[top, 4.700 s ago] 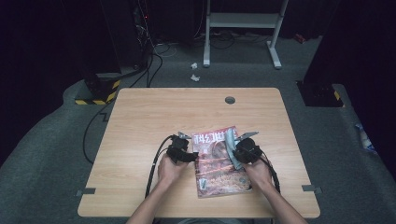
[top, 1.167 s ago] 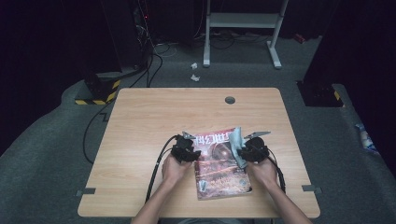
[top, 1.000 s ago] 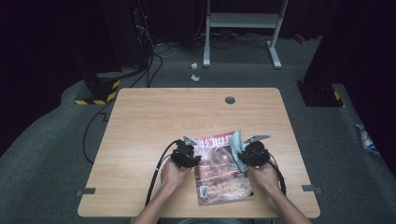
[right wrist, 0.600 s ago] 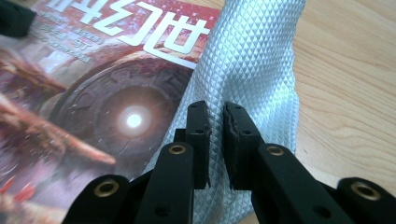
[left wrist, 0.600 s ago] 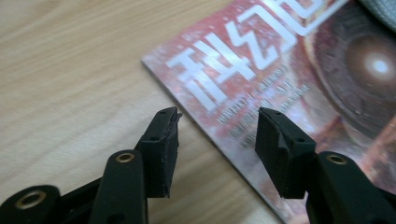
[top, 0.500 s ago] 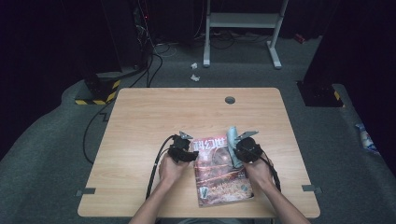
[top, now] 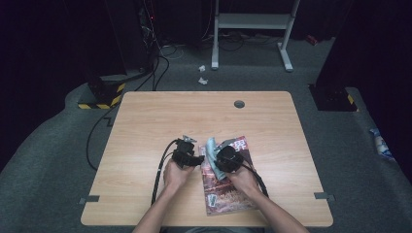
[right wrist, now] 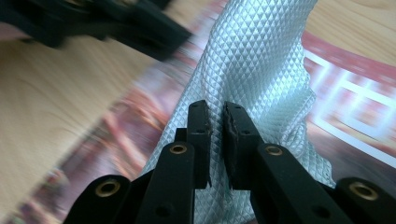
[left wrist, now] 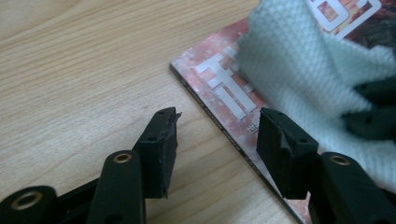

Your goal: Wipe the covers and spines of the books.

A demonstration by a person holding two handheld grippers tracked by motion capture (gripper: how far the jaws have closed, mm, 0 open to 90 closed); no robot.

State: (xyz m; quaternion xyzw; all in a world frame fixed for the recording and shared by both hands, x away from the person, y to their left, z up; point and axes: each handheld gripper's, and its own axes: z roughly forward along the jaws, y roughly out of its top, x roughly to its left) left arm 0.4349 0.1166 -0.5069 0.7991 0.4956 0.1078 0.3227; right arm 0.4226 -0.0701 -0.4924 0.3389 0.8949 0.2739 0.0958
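Observation:
A red magazine point(top: 229, 193) lies flat on the wooden table point(top: 145, 126) near its front edge. My right gripper point(right wrist: 217, 116) is shut on a fold of pale green textured cloth point(right wrist: 261, 60), its jaws having just closed tighter on it. The cloth point(top: 212, 149) stands bunched over the magazine's upper left corner. My left gripper point(left wrist: 217, 128) is open after widening a little, its jaws straddling the magazine's spine edge point(left wrist: 219, 126) with nothing pinched. In the high view the left gripper point(top: 199, 159) sits just left of the right gripper point(top: 216, 162).
A round cable hole point(top: 239, 104) sits at the table's far middle. Black cables trail from both grippers toward the front edge. Beyond the table stand a white metal frame point(top: 252, 29) and a yellow-black striped base point(top: 104, 97) on grey carpet.
My right gripper has slid left across the magazine with the cloth, ending close beside the left gripper. The left hand has stayed about where it was.

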